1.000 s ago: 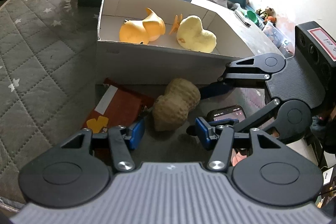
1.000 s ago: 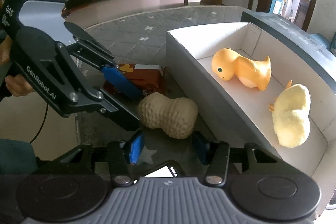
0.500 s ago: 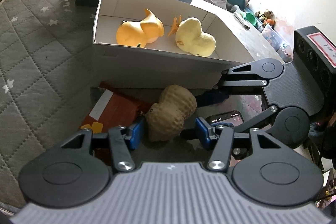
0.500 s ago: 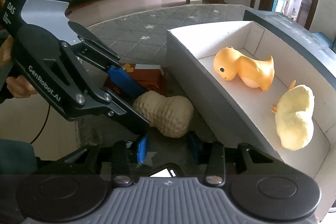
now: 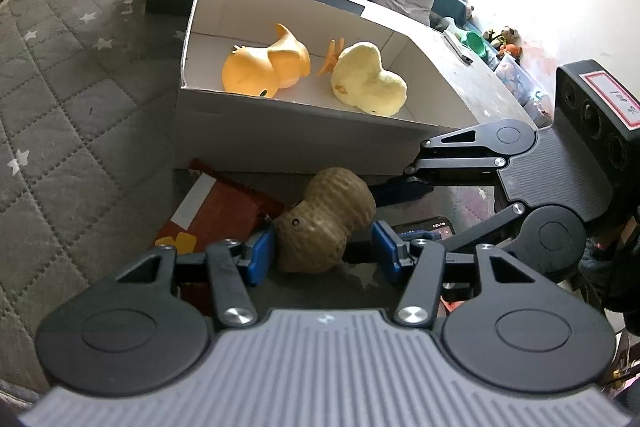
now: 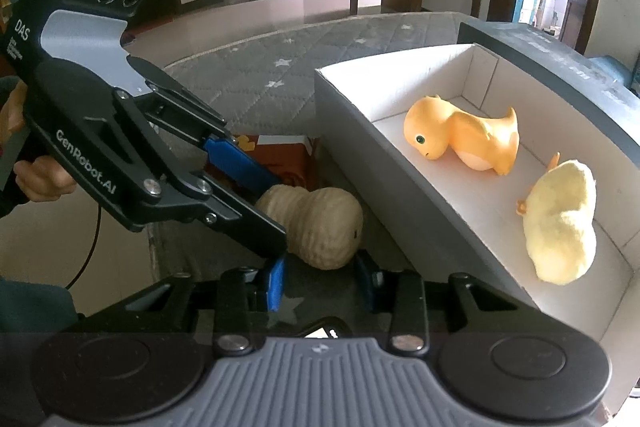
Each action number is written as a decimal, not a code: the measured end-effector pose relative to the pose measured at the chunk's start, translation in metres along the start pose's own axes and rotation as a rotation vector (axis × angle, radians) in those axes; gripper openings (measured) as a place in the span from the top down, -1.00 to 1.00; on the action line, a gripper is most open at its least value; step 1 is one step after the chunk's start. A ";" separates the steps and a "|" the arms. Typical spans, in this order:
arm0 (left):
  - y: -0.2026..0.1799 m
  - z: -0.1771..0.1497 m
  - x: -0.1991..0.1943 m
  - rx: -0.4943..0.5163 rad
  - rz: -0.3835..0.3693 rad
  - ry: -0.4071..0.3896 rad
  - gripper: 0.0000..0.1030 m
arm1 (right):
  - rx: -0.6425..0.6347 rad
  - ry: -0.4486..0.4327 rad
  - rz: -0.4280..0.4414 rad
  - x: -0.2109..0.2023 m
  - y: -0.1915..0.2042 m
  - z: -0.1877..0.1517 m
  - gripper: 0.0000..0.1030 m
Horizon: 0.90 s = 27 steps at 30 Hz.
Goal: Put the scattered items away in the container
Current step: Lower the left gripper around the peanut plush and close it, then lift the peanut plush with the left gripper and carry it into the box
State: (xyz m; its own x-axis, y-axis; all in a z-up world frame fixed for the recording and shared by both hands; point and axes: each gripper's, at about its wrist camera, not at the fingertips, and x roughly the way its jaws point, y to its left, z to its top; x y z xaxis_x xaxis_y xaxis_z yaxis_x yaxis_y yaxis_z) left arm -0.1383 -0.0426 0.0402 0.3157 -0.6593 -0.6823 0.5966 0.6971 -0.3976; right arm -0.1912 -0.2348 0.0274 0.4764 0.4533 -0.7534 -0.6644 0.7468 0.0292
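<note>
Both grippers converge on the peanut toy (image 5: 326, 219) lying just outside the white box (image 5: 280, 131): the left gripper (image 5: 324, 253) clamps it, while the right gripper (image 6: 320, 281) is closing, pads not yet pressing, apparently steadying the lift toward 2 ducks (image 6: 464, 139).

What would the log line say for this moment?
left tongs: shut on peanut toy | right tongs: closing, nothing gripped | box: orange duck, yellow chick inside
</note>
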 end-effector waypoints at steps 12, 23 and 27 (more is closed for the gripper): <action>0.003 0.000 0.003 -0.023 -0.001 0.012 -0.06 | 0.023 0.005 -0.006 0.003 -0.001 -0.004 0.37; -0.003 0.001 -0.008 -0.022 -0.010 -0.008 -0.06 | 0.033 -0.025 -0.011 -0.008 0.000 -0.001 0.38; -0.005 0.001 -0.010 -0.023 -0.011 -0.013 -0.06 | 0.028 -0.030 -0.017 -0.010 0.001 0.000 0.38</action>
State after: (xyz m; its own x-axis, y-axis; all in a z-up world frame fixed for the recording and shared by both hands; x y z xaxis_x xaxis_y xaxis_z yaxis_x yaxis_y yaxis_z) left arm -0.1436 -0.0401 0.0501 0.3185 -0.6708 -0.6697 0.5833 0.6956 -0.4194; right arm -0.1968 -0.2384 0.0351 0.5050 0.4547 -0.7336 -0.6400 0.7676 0.0353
